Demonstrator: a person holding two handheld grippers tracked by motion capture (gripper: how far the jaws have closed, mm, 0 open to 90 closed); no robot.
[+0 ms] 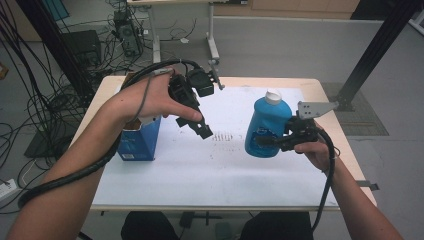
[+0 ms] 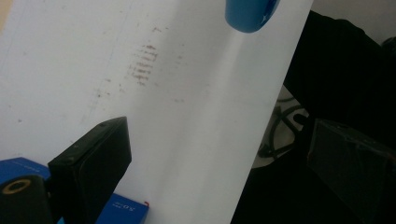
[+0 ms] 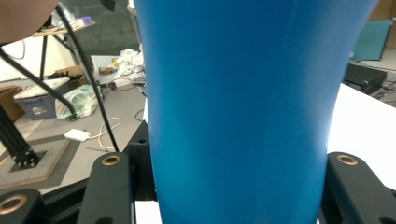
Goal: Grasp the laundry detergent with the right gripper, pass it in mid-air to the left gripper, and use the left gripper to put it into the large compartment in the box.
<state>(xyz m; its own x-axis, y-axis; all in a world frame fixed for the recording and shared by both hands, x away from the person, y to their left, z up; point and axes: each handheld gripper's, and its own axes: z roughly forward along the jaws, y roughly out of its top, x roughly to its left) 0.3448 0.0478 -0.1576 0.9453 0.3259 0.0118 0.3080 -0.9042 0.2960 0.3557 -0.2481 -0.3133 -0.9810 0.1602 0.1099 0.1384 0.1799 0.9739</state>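
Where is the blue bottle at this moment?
In the high view the blue bottle is at the table's right, held by the right gripper, above the white mat.

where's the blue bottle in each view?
High view: blue bottle, right of centre, clamped by the right gripper.
Left gripper view: its rounded end at the top edge.
Right gripper view: fills the centre between the jaws.
Shared landmark: the white table sheet.

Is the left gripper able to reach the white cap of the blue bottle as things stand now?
Probably yes. The left gripper hangs open and empty above the table, and only bare white surface lies between it and the blue bottle. The right gripper clamps the bottle's body, so the white cap stands uncovered.
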